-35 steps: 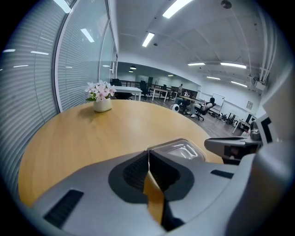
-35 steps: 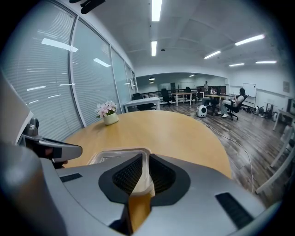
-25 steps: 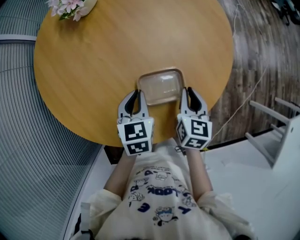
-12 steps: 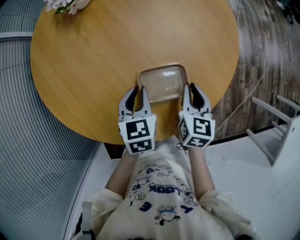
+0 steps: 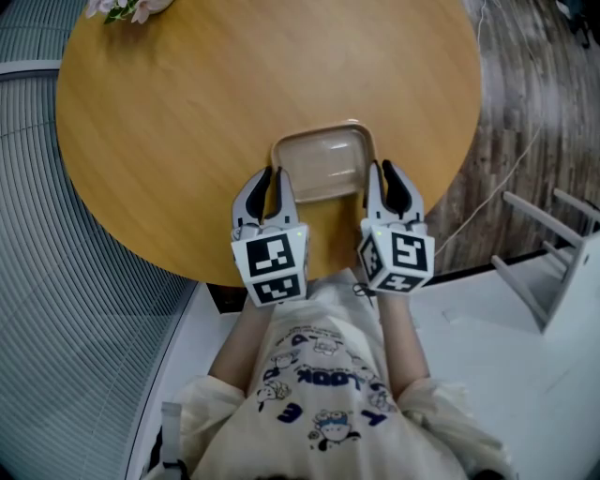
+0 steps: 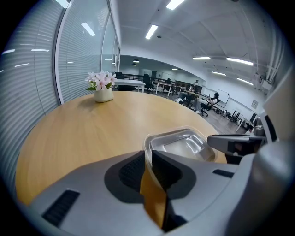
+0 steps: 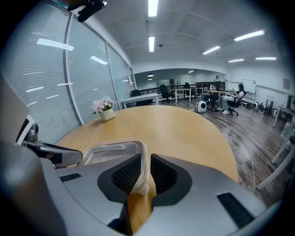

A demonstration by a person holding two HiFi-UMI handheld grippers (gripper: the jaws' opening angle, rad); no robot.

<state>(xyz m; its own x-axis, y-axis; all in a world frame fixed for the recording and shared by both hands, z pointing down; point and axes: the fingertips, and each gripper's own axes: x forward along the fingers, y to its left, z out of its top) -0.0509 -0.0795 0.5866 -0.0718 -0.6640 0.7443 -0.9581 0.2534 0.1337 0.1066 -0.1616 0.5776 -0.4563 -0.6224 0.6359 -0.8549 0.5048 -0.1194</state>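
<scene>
A clear, empty plastic tray [image 5: 323, 164] lies over the near part of a round wooden table [image 5: 187, 112]. My left gripper [image 5: 272, 187] is shut on the tray's left rim, and the rim [image 6: 148, 152] passes between its dark pads. On the opposite side, my right gripper [image 5: 380, 183] is shut on the right rim [image 7: 144, 159]. Each gripper view shows the tray [image 6: 182, 143] [image 7: 108, 152] and the other gripper [image 6: 235, 144] [image 7: 50, 154] across it. I cannot tell whether the tray touches the tabletop.
A small pot of pink flowers [image 5: 117, 7] [image 6: 102, 90] [image 7: 106, 110] stands at the table's far left edge. Glass walls with blinds [image 6: 78, 55] run along the left. A white chair [image 5: 553, 253] and a floor cable [image 5: 487, 202] are to the right.
Both grippers and the tray have shifted slightly farther over the table. More of the tray shows in both gripper views. The jaws stay shut on the rims.
</scene>
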